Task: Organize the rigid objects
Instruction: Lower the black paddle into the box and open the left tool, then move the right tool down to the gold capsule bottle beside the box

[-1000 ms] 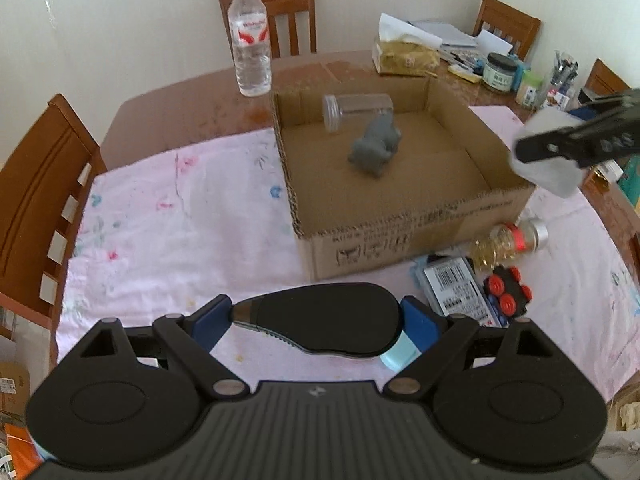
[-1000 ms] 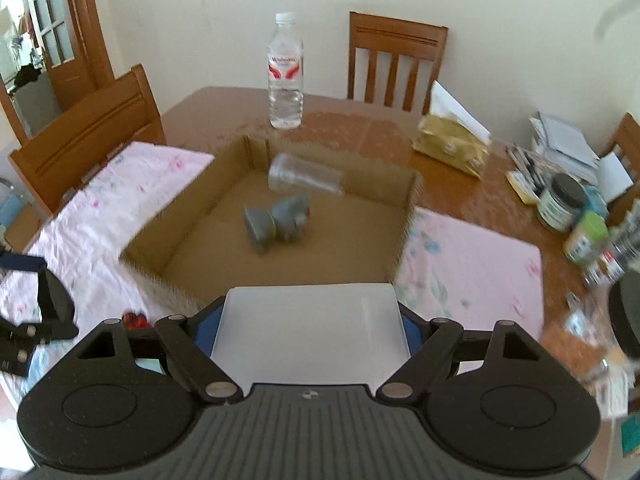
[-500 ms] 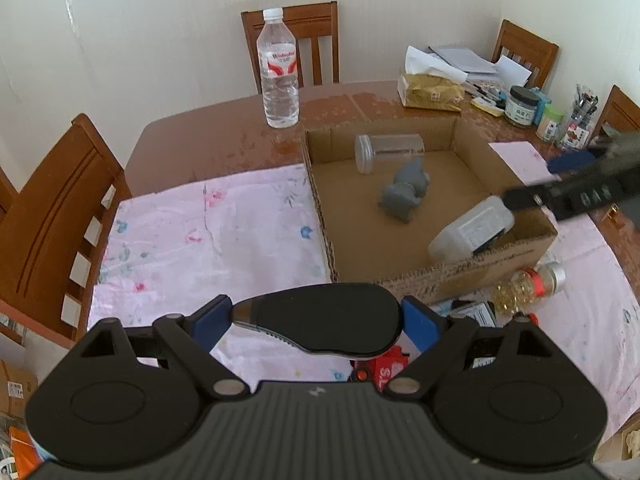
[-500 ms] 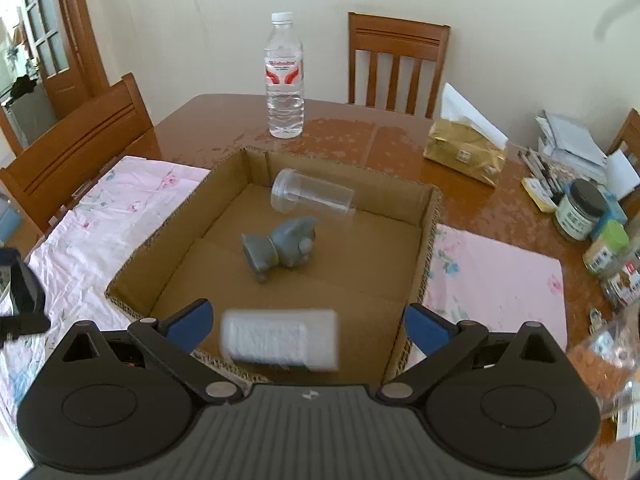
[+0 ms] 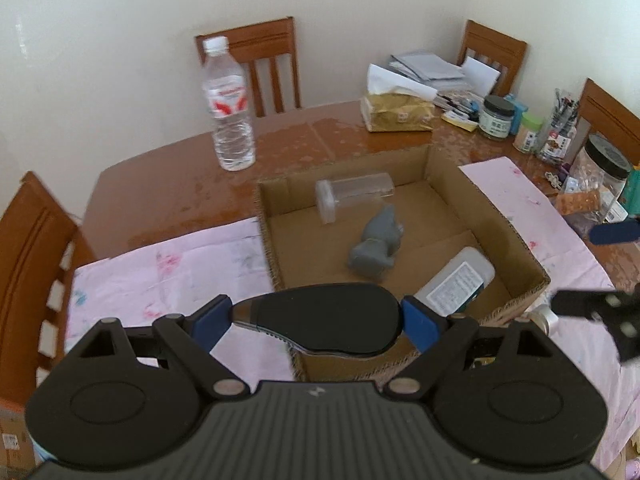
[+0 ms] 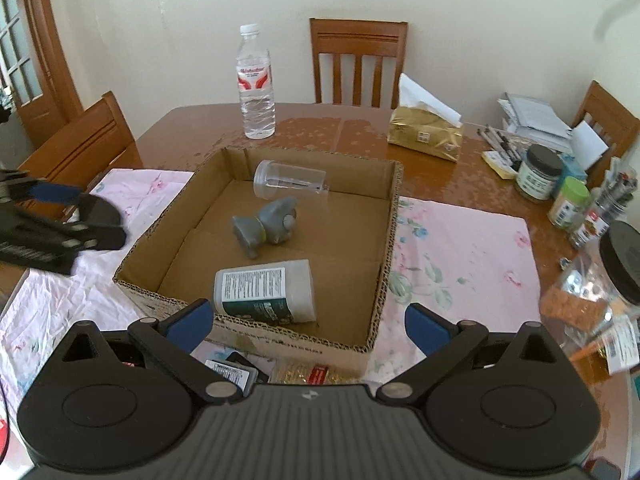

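A white labelled plastic bottle (image 6: 266, 290) is seen lying on its side in the near corner of the open cardboard box (image 6: 384, 280), apart from a grey toy figure (image 6: 268, 226) and a clear lidded jar (image 6: 290, 180) farther in — three things in the box. The right gripper (image 6: 306, 320) is spread wide with nothing between its blue pads, its jaws having just been opening above the box's near wall. A black oval object (image 5: 326, 318) is clamped in the left gripper (image 5: 316, 320). The box is set on a pink floral cloth (image 6: 460, 252) over a glossy brown wooden table (image 6: 352, 128). One water bottle (image 6: 256, 84) and one gold tissue pack (image 6: 426, 134) stand beyond. Three wooden chairs are counted against cream walls.
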Action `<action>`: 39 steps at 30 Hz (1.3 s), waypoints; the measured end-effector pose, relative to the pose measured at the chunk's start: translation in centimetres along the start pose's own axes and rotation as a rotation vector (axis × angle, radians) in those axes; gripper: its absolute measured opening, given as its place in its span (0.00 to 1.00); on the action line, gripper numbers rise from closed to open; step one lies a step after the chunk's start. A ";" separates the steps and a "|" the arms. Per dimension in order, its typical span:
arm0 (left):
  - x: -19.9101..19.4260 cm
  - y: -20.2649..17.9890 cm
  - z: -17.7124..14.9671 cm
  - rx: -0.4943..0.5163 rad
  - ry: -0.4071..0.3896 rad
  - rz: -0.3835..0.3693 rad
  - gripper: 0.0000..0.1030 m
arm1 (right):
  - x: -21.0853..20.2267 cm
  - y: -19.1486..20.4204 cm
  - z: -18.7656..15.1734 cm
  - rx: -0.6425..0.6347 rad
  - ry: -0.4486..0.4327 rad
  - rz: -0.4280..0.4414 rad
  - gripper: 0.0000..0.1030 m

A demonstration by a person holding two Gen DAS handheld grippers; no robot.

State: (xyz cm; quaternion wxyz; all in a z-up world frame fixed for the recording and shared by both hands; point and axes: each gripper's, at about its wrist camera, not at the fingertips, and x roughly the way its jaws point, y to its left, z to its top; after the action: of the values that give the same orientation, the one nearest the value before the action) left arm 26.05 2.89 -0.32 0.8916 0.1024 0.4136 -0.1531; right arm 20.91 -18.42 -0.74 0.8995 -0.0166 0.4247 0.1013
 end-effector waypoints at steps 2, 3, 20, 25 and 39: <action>1.4 -0.5 0.6 0.026 0.013 -0.010 0.87 | -0.5 0.0 -0.3 0.012 -0.004 -0.013 1.00; 2.0 -0.6 0.7 0.036 0.019 -0.012 0.87 | -0.7 -0.1 -0.5 0.018 -0.005 -0.022 1.00; 6.0 -1.2 2.5 0.060 -0.024 -0.001 0.93 | -2.2 -2.0 -3.8 0.133 0.031 -0.128 1.00; 3.7 -0.8 1.8 0.052 -0.061 0.015 0.96 | -1.9 -2.2 -4.5 0.128 0.043 -0.150 1.00; 0.6 0.4 -6.0 -0.083 -0.005 0.121 0.96 | 0.6 -2.0 -6.3 0.151 0.088 -0.144 1.00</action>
State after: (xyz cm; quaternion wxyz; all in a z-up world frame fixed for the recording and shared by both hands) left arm 22.27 5.00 -4.59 0.9038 0.0901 0.4103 -0.0819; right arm 16.88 -20.97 -5.32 0.8837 0.0162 0.4678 0.0033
